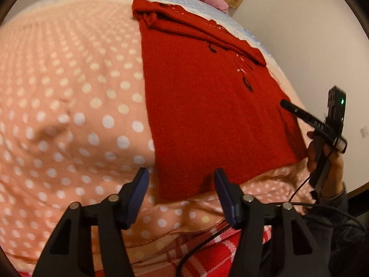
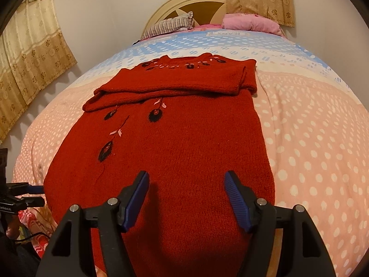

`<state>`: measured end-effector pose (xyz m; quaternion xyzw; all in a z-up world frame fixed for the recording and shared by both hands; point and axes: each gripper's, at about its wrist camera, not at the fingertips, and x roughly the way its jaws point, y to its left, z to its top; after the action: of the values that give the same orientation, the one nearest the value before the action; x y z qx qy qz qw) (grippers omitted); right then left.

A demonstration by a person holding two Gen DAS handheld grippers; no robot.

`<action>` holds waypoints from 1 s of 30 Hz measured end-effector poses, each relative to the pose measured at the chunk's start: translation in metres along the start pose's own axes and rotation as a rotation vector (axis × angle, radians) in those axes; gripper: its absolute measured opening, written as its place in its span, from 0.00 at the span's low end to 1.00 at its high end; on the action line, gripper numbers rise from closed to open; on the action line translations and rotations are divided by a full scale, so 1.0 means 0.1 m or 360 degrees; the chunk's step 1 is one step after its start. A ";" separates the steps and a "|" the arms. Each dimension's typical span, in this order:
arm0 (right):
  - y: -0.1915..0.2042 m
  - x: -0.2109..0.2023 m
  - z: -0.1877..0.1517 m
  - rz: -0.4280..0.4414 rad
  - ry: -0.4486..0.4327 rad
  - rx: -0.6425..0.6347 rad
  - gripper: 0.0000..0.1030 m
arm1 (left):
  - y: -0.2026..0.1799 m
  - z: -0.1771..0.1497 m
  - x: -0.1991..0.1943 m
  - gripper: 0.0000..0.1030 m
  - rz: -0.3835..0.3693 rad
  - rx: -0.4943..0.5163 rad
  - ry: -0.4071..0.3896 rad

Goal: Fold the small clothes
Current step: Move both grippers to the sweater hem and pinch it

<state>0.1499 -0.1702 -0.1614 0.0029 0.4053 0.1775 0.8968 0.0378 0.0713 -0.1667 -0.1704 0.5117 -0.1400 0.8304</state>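
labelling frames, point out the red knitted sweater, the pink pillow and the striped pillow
red knitted sweater [image 2: 184, 138]: right wrist view, on its plain front below the flowers
pink pillow [image 2: 251, 23]: right wrist view, on its top
striped pillow [image 2: 170, 25]: right wrist view, on its striped side

Only blurred white characters, perhaps "DA8", show on the right claw [image 1: 299, 117]; nothing else reads.
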 end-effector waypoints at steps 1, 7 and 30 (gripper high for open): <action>0.00 0.00 -0.01 0.0002 -0.0002 0.0002 0.67 | 0.03 0.00 0.05 0.56 -0.0012 -0.0023 0.0017; -0.01 -0.01 -0.03 0.0003 -0.0010 0.0001 0.67 | 0.11 -0.04 0.10 0.32 -0.0154 -0.0103 0.0034; -0.67 -0.73 -0.58 0.0060 0.0076 0.0321 0.66 | 0.00 0.12 -0.37 0.10 -0.0246 0.0073 -0.0176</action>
<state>0.0848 -0.2643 -0.1576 0.0967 0.4423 0.1526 0.8785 0.0324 0.0877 -0.1325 -0.1979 0.4469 -0.2057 0.8478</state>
